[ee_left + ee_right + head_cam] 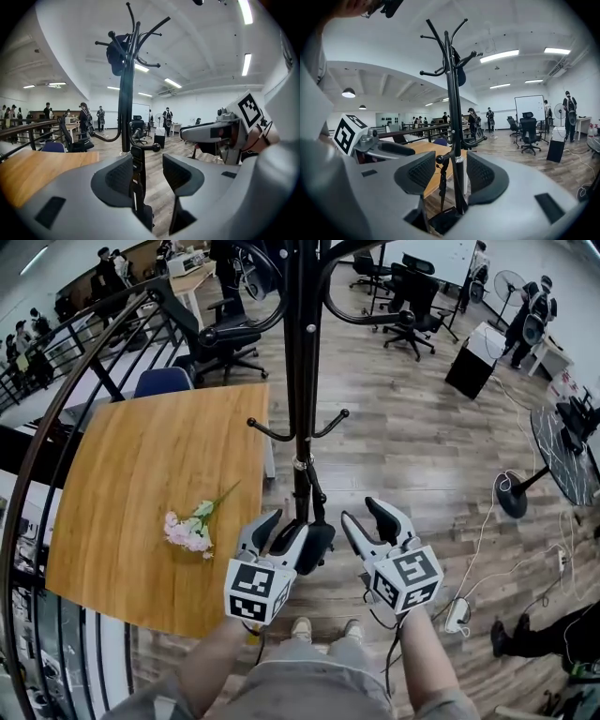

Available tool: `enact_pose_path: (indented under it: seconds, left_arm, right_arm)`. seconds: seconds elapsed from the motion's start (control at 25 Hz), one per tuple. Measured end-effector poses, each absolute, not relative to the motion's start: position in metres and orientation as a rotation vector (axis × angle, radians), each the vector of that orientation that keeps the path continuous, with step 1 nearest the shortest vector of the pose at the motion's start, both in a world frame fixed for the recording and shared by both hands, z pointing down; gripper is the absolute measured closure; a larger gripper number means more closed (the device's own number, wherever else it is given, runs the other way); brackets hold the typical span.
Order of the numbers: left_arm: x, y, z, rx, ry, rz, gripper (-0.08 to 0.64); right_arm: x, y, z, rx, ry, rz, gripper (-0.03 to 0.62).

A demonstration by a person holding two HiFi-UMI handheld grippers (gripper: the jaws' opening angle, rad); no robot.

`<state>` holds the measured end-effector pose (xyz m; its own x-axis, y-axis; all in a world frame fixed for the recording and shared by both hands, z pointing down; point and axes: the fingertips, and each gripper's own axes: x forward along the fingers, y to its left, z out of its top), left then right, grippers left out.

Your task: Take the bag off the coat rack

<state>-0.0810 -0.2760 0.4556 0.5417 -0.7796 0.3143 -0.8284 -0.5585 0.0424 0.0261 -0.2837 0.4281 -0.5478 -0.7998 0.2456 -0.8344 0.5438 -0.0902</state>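
A black coat rack stands just in front of me. From one of its low hooks a black strap runs down to a black bag that hangs near the floor by the pole. A second dark item hangs on a top hook. My left gripper is open just left of the bag; the strap shows between its jaws, close to the left pad, and nothing presses on it. My right gripper is open to the right of the bag, with the pole seen between its jaws.
A wooden table with a bunch of pink flowers stands at the left, and a curved black railing runs beyond it. Office chairs and people are further back. Cables and a power strip lie on the floor at the right.
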Motion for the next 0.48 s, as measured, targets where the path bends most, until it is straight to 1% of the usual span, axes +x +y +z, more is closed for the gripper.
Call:
enact_pose_path:
  seconds: [0.24, 0.48]
  left_arm:
    - [-0.084, -0.31, 0.488, 2.506, -1.405, 0.446, 0.334]
    - [-0.07, -0.325, 0.53, 2.437, -1.373, 0.462, 0.316]
  right_arm:
    - [0.015, -0.316, 0.462, 1.305, -2.656, 0.337, 0.387]
    - [-0.002, -0.334, 0.514, 1.12, -2.646, 0.31, 0.385]
